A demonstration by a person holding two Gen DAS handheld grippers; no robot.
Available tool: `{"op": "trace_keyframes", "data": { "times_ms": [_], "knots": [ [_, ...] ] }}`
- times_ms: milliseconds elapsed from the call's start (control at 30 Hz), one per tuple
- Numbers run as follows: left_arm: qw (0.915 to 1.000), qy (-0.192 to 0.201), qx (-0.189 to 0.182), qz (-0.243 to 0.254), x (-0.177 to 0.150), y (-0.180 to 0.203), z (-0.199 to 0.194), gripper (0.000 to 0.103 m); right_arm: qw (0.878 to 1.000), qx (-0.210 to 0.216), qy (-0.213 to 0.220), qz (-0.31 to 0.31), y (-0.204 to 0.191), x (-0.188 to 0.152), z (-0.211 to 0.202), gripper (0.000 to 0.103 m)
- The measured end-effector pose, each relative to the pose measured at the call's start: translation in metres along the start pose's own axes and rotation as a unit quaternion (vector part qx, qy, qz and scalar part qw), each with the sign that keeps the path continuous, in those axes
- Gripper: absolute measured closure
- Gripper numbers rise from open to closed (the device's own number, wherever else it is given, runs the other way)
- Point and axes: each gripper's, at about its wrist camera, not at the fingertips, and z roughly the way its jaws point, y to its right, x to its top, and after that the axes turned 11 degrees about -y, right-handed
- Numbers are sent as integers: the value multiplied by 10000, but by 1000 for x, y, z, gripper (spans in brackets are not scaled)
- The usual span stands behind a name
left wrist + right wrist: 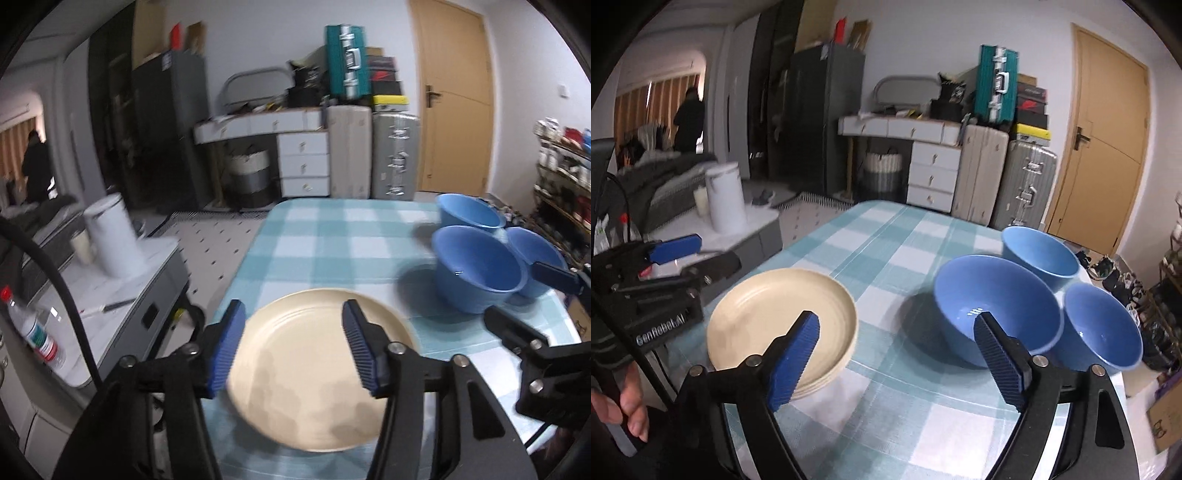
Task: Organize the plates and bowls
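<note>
A stack of cream plates (314, 373) (779, 325) lies on the checked tablecloth (332, 251) (879, 258) near its left edge. Three blue bowls stand at the right: a large one (476, 269) (997, 306), one behind it (469, 216) (1038, 254), and one at its right (535, 258) (1104, 328). My left gripper (293, 347) is open above the plates; it also shows in the right wrist view (698, 254). My right gripper (897, 365) is open and empty over the cloth between plates and large bowl; it shows at the right of the left wrist view (517, 295).
A low grey side cabinet (122, 295) left of the table holds a white kettle (112, 236) (726, 201) and a bottle (33, 328). Suitcases (1004, 181), white drawers and a door stand behind the table. A shoe rack (565, 177) is at the right.
</note>
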Motion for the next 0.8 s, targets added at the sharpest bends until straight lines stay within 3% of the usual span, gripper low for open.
{"op": "trace_keyframes", "data": {
  "times_ms": [33,100,167,400,600,800],
  "knots": [
    [10000,39,-50,29,1,8,-5,39,9999,22,79,67,5,-4,-4,14],
    [9997,154,-193,52,2,23,-14,22,9996,-61,239,164,13,-11,-14,13],
    [9992,336,-174,98,3,37,-22,14,9987,-231,385,253,22,-18,-22,11],
    [9959,739,-480,188,12,84,-41,2,9928,-573,879,586,58,-42,-58,2],
    [9929,924,-516,545,25,121,-48,0,9817,-1067,1471,562,74,-59,-91,1],
    [9885,1144,-947,281,16,119,-51,0,9765,-1153,1716,603,88,-68,-108,1]
  ]
}}
